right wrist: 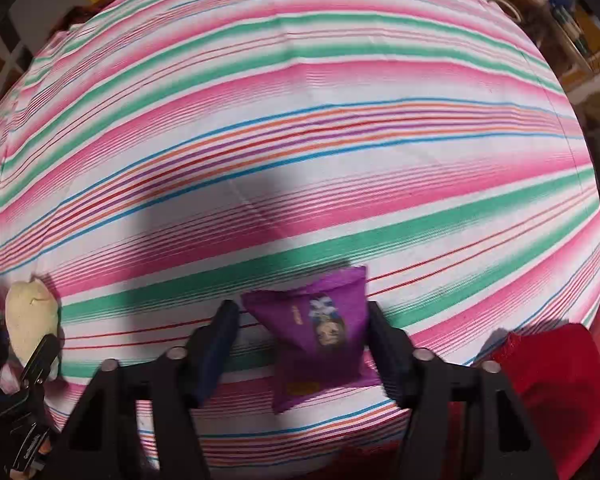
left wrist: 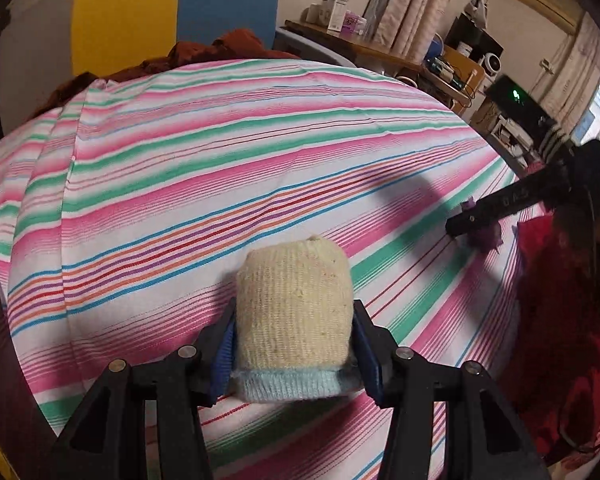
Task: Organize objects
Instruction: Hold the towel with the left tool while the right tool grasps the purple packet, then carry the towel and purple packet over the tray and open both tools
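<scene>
A rolled cream sock (left wrist: pixel 294 304) with a pale blue cuff is clamped between the fingers of my left gripper (left wrist: pixel 296 340), just above the striped bedsheet (left wrist: pixel 220 160). The same sock (right wrist: pixel 32 324) shows at the far left of the right wrist view. A purple snack packet (right wrist: pixel 320 332) lies on the sheet between the fingers of my right gripper (right wrist: pixel 302 328). It touches the right finger, and a strip of sheet shows beside the left one. In the left wrist view, the right gripper (left wrist: pixel 472 220) sits over the purple packet (left wrist: pixel 488 240) near the bed's right edge.
A red garment (right wrist: pixel 552 372) lies by the right gripper, at the sheet's right edge (left wrist: pixel 560 320). A rust-brown cloth (left wrist: pixel 220 48) is heaped at the far edge. Beyond stand yellow and blue panels (left wrist: pixel 132 12) and a cluttered desk (left wrist: pixel 340 16).
</scene>
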Available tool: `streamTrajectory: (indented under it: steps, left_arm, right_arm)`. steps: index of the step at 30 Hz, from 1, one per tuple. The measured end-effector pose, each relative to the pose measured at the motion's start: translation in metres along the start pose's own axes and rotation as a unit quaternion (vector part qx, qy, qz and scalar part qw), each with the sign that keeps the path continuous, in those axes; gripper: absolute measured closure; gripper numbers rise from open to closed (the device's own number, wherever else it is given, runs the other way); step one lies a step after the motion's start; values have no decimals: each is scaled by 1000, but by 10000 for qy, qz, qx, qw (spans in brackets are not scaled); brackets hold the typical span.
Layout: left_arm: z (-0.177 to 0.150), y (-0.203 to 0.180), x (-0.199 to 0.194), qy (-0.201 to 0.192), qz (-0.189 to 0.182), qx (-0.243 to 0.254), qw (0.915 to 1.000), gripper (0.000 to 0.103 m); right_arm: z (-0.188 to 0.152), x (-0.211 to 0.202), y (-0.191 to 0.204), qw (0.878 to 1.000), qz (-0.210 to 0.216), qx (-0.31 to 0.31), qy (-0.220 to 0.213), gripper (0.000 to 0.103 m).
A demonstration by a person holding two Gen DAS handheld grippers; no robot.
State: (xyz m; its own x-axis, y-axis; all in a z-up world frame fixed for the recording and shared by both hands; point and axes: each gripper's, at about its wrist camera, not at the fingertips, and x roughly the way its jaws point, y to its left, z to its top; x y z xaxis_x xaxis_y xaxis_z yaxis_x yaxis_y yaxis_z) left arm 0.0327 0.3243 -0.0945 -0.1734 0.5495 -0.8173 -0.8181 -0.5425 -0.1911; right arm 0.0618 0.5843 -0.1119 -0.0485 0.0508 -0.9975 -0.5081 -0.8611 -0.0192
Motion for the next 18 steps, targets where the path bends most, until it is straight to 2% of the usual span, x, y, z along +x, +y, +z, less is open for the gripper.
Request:
streamTrajectory:
  steps: [1,4,7,9,11,14,18]
  left_arm:
    - [-1,-2,0,-16,43,67,10000,50]
    - [-4,-8,1,-84,183,257,9995,51]
    - [-6,-11,0,-117,286,372,9988,52]
    - [-6,-13,-4,-104,429,352,9984,53]
    - [-7,-14,-9,-145,425,375,9983,54]
    - [-6,-14,-20,-217,453,296,9983,54]
    - [0,-17,-47,-578,612,401,9956,54]
  right_arm:
    - [-1,-1,1,10000,5,-33,-42,56]
    - [-4,-4,0,9998,112,-41,-170,63]
    - [-7,-9,-4,9989,336,19,-322,63]
    - [-11,-16,-5,9963,645,-19,-566,63]
    - [-15,-24,-6,9930,864,-85,-805,63]
    - [-18,-25,-9,9918,942,-46,-860,63]
    - [-11,-31,-7,9901,1033,-49,-952,63]
